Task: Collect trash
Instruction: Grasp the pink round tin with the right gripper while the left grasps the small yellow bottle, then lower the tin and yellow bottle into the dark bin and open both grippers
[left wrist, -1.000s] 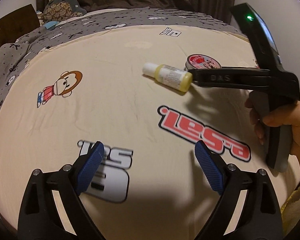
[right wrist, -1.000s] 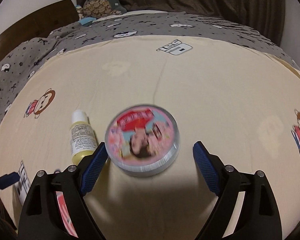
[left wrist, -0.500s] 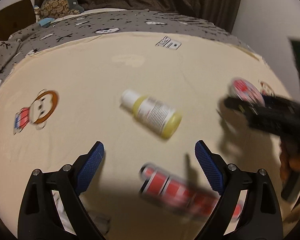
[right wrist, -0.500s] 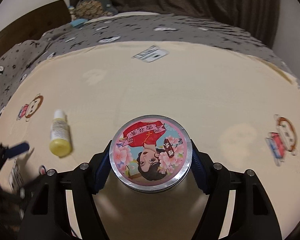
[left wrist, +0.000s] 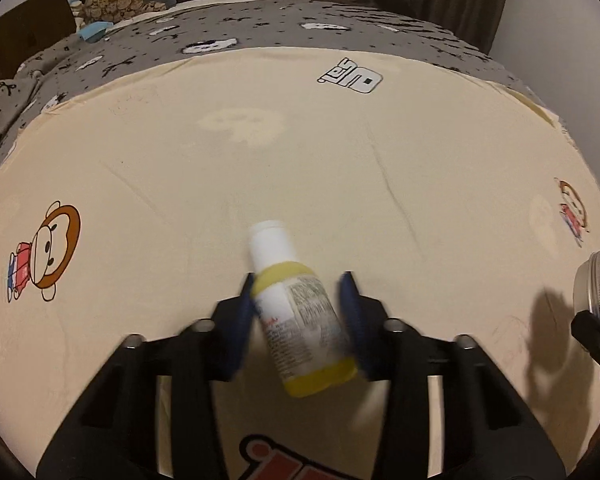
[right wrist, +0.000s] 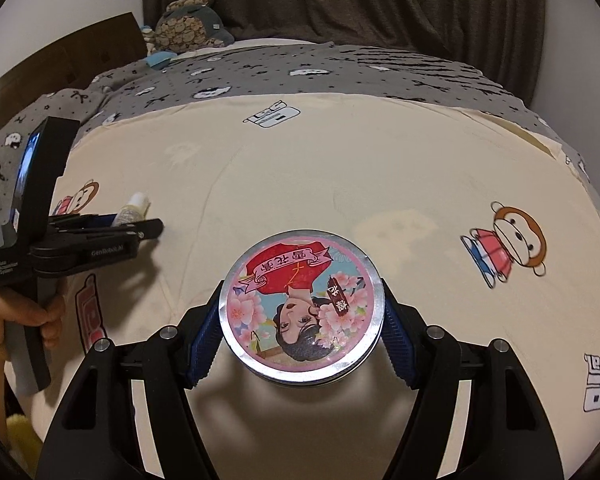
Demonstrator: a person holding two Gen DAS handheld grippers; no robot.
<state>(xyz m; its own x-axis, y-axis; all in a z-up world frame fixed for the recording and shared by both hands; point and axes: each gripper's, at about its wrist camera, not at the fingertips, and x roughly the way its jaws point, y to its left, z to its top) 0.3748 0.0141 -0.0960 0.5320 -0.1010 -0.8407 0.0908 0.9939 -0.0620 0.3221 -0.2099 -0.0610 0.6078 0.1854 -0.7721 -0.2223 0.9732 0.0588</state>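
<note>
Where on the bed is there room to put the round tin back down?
The cream sheet is bare from the round tin up to the grey blanket, and rightward to the monkey print. It is crowded at the left, where the left gripper is closing around the yellow bottle.

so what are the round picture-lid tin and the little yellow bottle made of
Round picture-lid tin: probably metal, with a shiny silver rim and a glossy printed lid. Little yellow bottle: likely plastic, see-through with yellow liquid, a white cap and a paper-like label.
</note>
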